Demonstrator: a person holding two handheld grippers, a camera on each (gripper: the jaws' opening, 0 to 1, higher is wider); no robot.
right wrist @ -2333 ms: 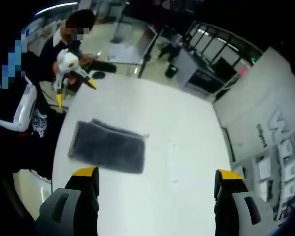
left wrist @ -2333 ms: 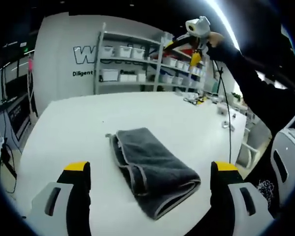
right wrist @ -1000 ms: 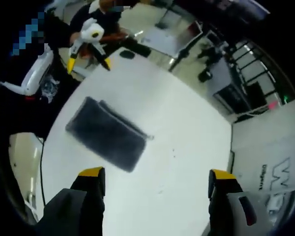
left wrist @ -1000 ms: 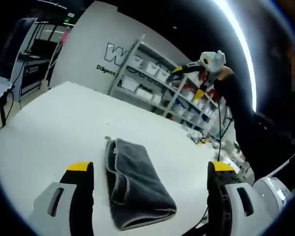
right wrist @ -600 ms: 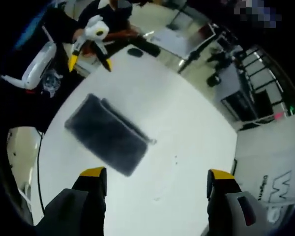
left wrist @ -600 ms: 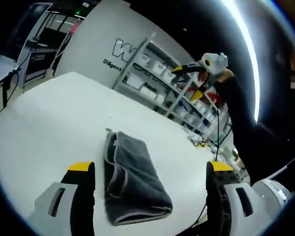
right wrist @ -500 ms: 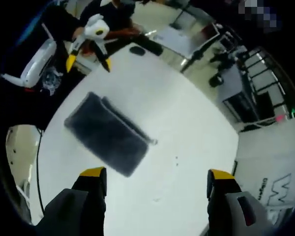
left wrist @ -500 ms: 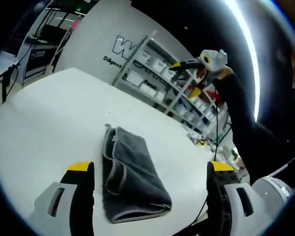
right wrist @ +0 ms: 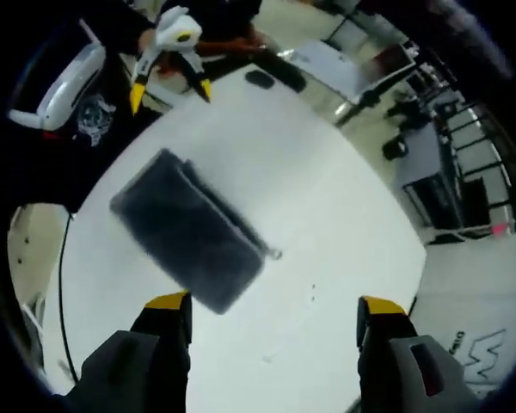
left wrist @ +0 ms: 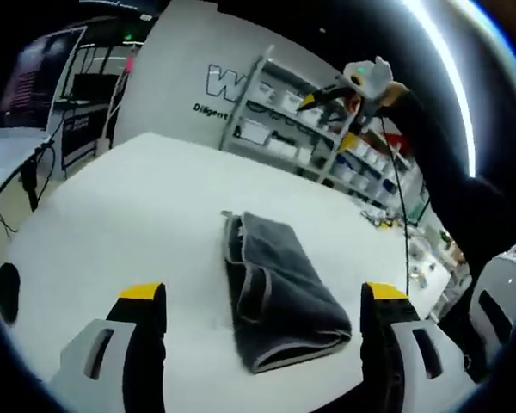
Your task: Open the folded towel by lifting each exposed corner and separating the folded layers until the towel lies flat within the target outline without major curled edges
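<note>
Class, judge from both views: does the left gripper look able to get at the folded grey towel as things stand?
Probably yes. The towel lies on the white table ahead of the left gripper, whose jaws stand open, with nothing between them. The right gripper is held high above.

white table [left wrist: 138, 215], shelving [left wrist: 279, 129] against lettered wall [left wrist: 176, 77].
</note>
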